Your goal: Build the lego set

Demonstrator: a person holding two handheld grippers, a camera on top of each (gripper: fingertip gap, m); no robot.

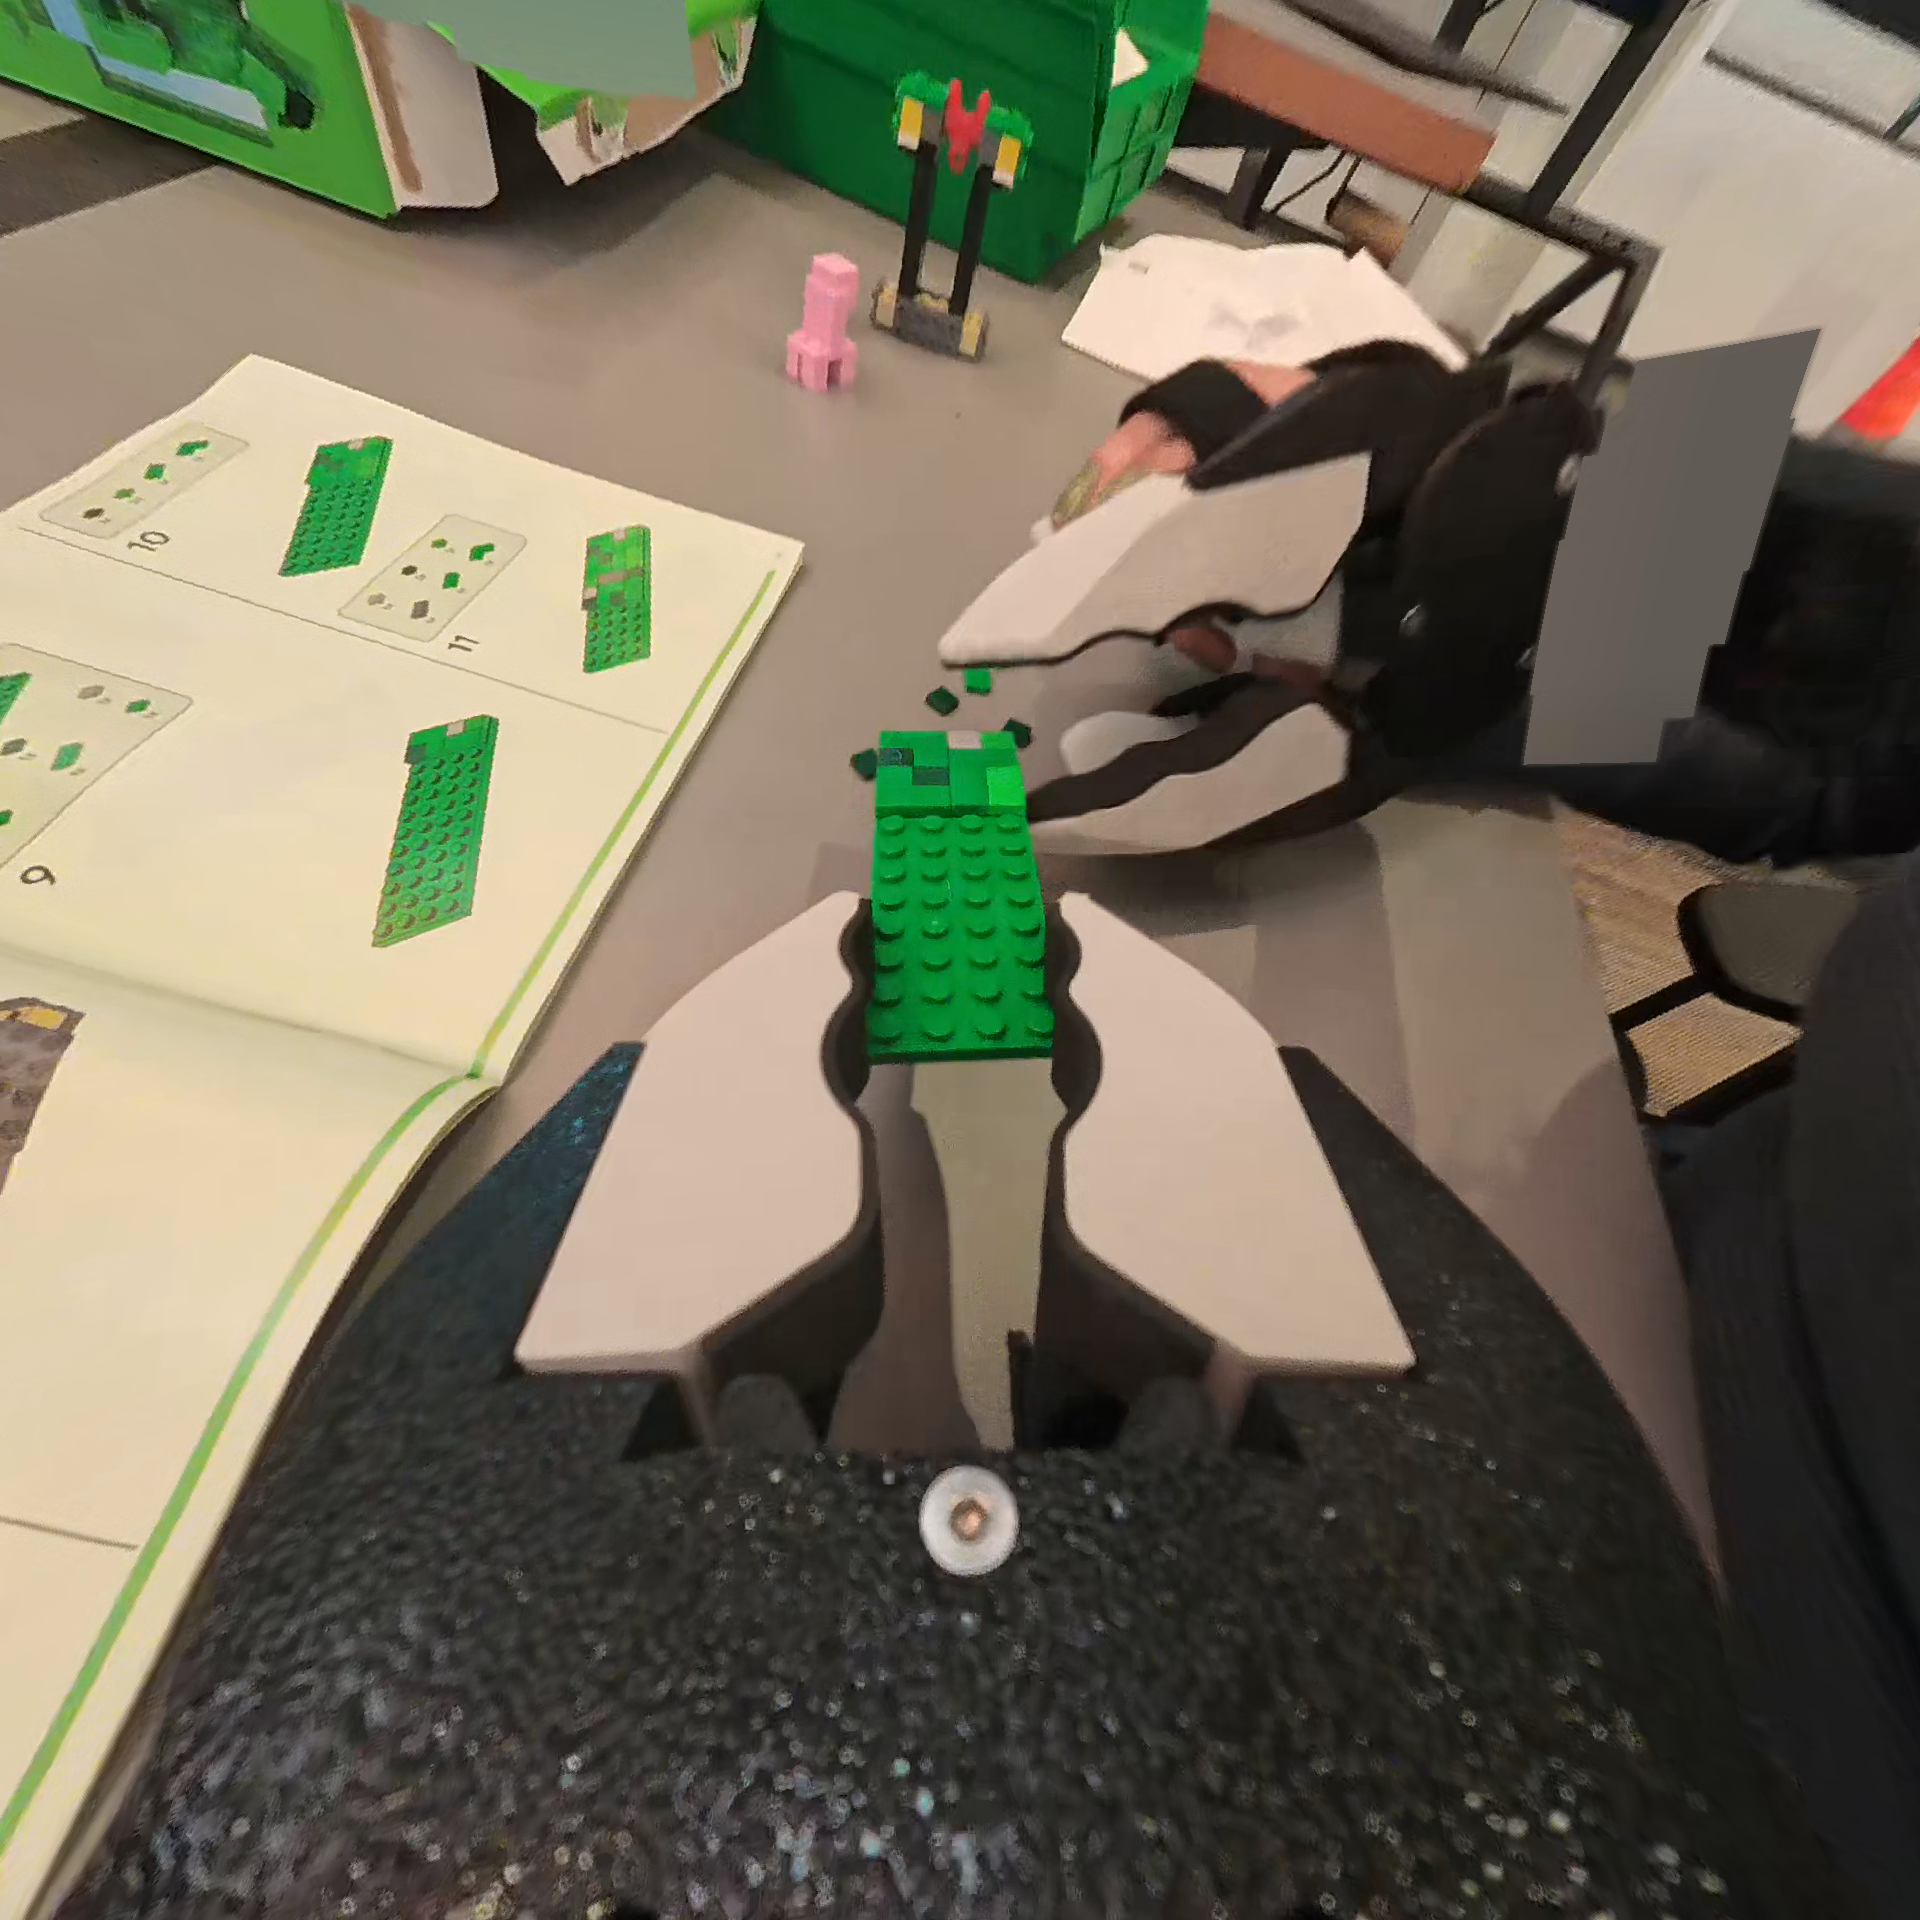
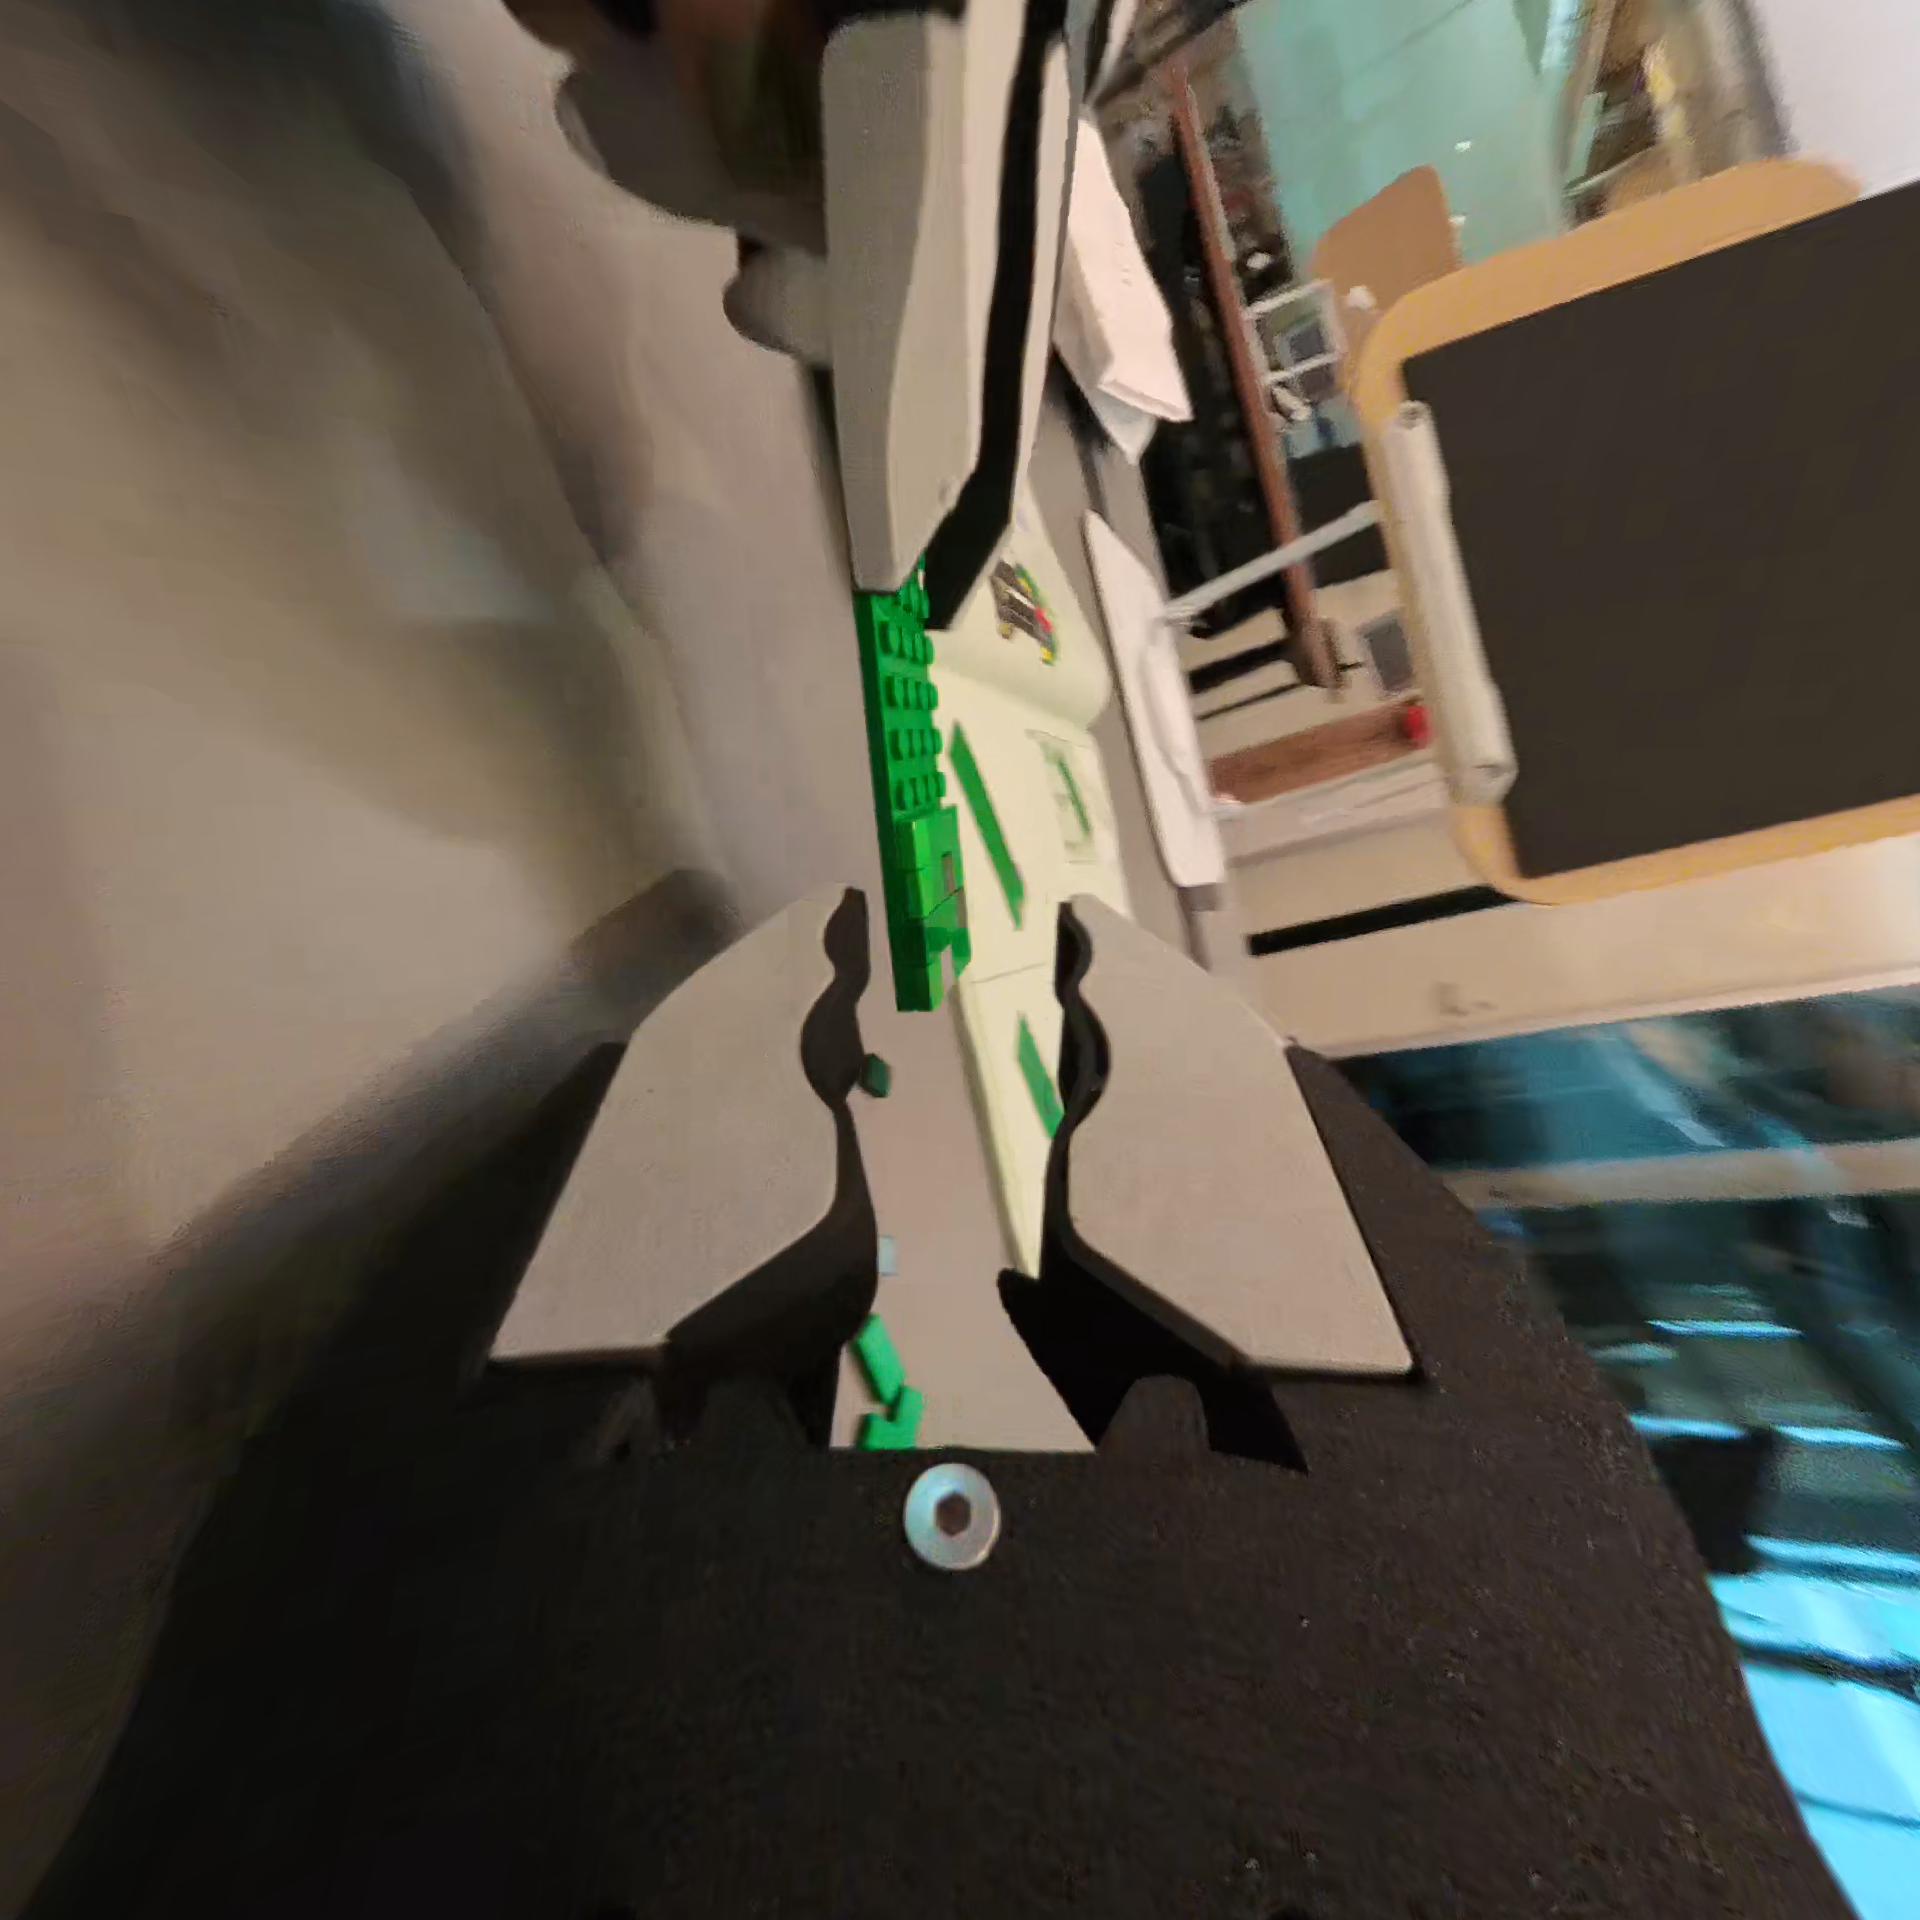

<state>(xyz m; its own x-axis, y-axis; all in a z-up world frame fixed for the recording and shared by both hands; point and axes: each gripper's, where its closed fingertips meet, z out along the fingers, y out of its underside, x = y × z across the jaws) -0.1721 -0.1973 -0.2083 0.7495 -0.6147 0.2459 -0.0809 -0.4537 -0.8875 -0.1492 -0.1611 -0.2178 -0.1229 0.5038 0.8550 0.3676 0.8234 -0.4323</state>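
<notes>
Left tongs [image 1: 961,977] clamp the near end of the green plate [image 1: 956,914], flat on the desk [image 1: 623,312]. Right tongs [image 1: 1023,738] gape empty just right of the plate's far tiled end, loose tiles [image 1: 977,681] between their tips. Advice: pinch one tile squarely, keep the plate pinned, press straight down onto studs.

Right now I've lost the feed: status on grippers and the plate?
Left gripper shut on green studded plate. Right gripper open, empty, at plate's tiled far end. Loose small green tiles scattered there.
</notes>
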